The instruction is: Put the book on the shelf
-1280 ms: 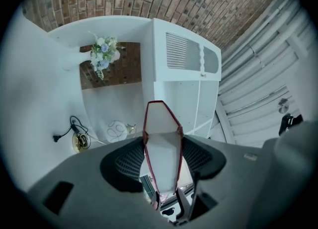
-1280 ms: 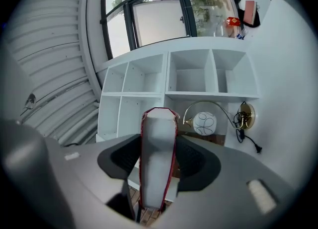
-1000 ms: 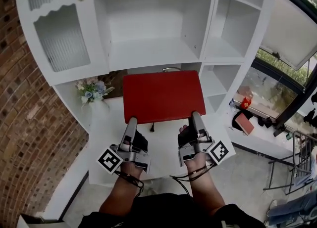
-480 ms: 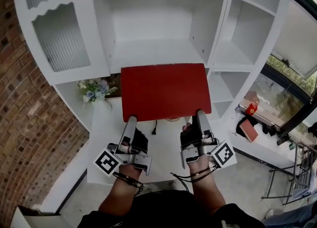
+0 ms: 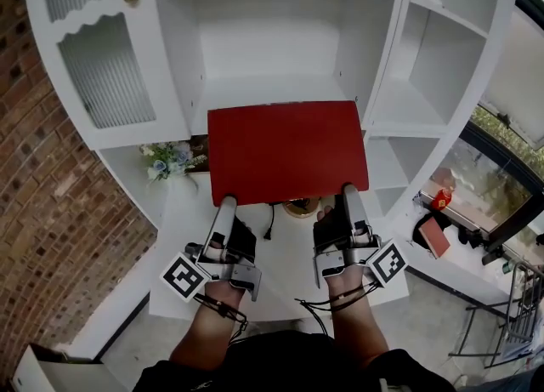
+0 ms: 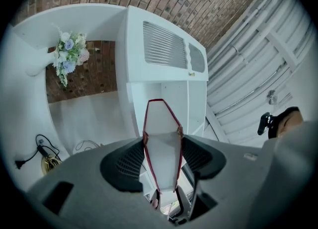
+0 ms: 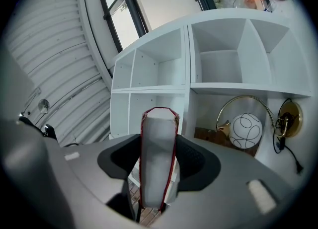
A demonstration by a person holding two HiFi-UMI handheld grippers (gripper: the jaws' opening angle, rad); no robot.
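Head view and both tool views. My left tool [image 5: 227,205] and my right tool [image 5: 348,191] each clamp the near edge of the book [image 5: 287,152], one towards each corner. Their dark ribbed pads press on its two covers.

The book is a flat rectangle with a plain, matte red cover. Seen edge-on from the tools, it shows a pale grey-white block of pages inside a thin red outline. It is held level in the air above the white worktop [image 5: 285,250]. Its far edge overlaps the front lip of the shelf [image 5: 263,84], at the wide middle compartment. I cannot tell whether it touches.

The shelf is smooth, white-painted board divided into square-cornered bays. To its left is a door [image 5: 106,76] of ribbed glass with a scalloped top and a small round knob. Pale flowers [image 5: 170,159] stand beneath it, beside a rough brick wall [image 5: 42,212]. A lamp [image 7: 247,129] with a white globe and a curved brass arm sits in a low bay.
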